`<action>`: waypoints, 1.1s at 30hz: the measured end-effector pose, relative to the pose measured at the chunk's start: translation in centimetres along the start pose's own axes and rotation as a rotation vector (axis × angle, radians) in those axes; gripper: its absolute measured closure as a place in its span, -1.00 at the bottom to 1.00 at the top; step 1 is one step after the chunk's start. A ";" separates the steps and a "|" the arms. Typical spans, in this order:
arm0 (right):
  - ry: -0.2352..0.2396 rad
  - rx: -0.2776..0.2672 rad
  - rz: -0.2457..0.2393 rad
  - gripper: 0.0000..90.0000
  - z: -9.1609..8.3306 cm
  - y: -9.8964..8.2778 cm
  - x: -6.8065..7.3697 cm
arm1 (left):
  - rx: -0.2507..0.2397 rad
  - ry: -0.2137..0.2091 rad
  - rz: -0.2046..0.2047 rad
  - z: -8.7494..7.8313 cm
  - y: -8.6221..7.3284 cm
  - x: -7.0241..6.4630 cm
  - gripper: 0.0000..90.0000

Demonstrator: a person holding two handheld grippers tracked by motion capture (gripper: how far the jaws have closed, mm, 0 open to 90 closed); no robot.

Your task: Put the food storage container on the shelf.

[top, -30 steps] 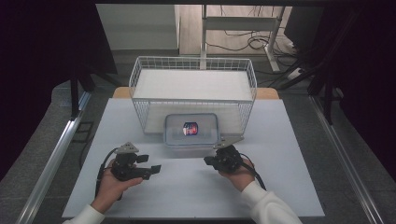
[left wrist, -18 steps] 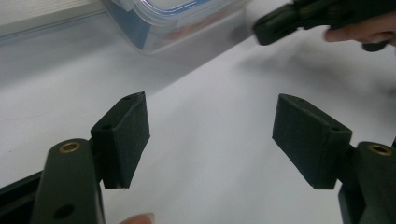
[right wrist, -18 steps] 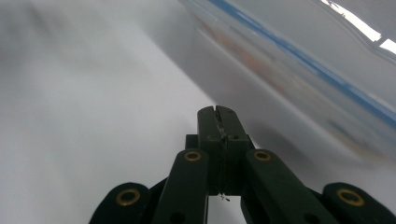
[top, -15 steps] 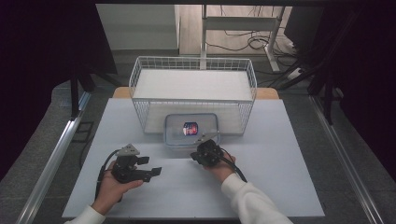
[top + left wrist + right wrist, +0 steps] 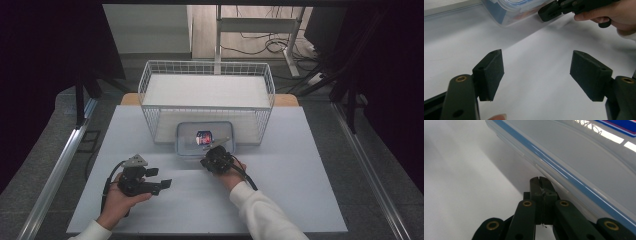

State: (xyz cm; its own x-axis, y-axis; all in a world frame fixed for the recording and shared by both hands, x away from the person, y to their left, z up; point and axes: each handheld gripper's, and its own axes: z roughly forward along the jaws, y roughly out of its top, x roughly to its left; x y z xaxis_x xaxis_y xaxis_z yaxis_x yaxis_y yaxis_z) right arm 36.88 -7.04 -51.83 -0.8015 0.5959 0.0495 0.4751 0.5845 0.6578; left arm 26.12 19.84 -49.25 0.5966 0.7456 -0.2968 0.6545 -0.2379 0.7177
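Note:
A clear plastic container (image 5: 190, 142) with a blue-rimmed lid stands on the white table in front of the wire basket (image 5: 207, 67). A small red and blue item (image 5: 203, 136) lies inside it. My right gripper (image 5: 209, 151) is shut with nothing in it, its tips at the container's near edge. In the right gripper view the closed tips (image 5: 539, 180) sit just under the lid's blue rim (image 5: 564, 173); I cannot tell if they touch it. My left gripper (image 5: 161, 178) rests at the left, open and empty. Its pads (image 5: 490, 72) stand wide apart over bare table.
The white wire basket stands at the table's back middle, right behind the container. The left gripper view takes in the container (image 5: 511, 11) and the right gripper (image 5: 554, 10) held by a hand. Metal rails run along both sides of the table.
My right gripper has moved left and forward, from the table's front middle up to the container's near edge. The left gripper has stayed where it was.

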 end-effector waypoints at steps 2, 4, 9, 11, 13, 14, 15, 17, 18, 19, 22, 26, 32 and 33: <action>-0.008 -0.008 -0.011 0.97 0.1 0.1 0.1 | -0.001 0.000 0.000 0.0 0.0 0.1 -0.41; -0.013 -0.011 -0.007 0.97 0.0 0.3 0.1 | 0.000 -0.002 -0.004 0.0 -0.1 0.1 -0.41; -0.020 -0.031 0.010 0.97 -0.2 0.7 -0.4 | -0.001 0.000 -0.003 0.0 -0.1 0.2 -0.41; -0.025 -0.031 0.012 0.97 -0.3 0.9 -0.4 | -0.002 0.001 -0.003 -0.1 -0.1 0.2 -0.41; -0.027 -0.038 0.013 0.97 -0.3 1.1 -0.5 | -0.002 0.000 -0.005 -0.1 -0.1 0.2 -0.41; -0.028 -0.039 0.022 0.97 -0.3 1.2 -0.4 | -0.002 0.000 -0.005 -0.1 -0.1 0.2 -0.41; -0.033 -0.042 0.016 0.97 -0.4 1.4 -0.5 | -0.001 0.000 -0.005 -0.1 -0.1 0.2 -0.41; -0.048 -0.042 0.026 0.98 -0.3 1.6 -0.7 | -0.001 -0.001 -0.006 -0.1 -0.1 0.2 -0.41; -0.054 -0.043 0.027 0.98 -0.3 1.7 -0.8 | -0.001 -0.001 -0.006 -0.1 -0.1 0.2 -0.41; -0.057 -0.044 0.037 0.98 -0.3 1.8 -1.0 | -0.001 -0.002 -0.006 -0.1 -0.1 0.2 -0.41; -0.067 -0.051 0.050 0.97 -0.1 2.0 -1.6 | -0.001 -0.003 -0.007 -0.1 -0.1 0.3 -0.41; -0.070 -0.059 0.071 0.98 0.1 2.4 -2.2 | 0.000 -0.004 -0.009 0.0 -0.1 0.3 -0.41; -0.085 -0.060 0.087 0.97 0.7 3.1 -2.6 | -0.001 -0.011 -0.013 -0.1 -0.1 0.4 -0.41; -0.090 -0.059 0.088 0.98 0.8 3.2 -2.7 | -0.002 -0.011 -0.014 -0.1 -0.1 0.5 -0.41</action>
State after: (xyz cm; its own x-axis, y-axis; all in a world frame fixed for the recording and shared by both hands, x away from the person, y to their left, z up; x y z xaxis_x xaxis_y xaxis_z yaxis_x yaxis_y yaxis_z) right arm 40.88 -6.37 -50.47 -0.7204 0.6922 0.0432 0.5181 0.4957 0.6970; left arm 26.29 20.26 -49.41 0.5924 0.7421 -0.3137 0.6621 -0.2265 0.7144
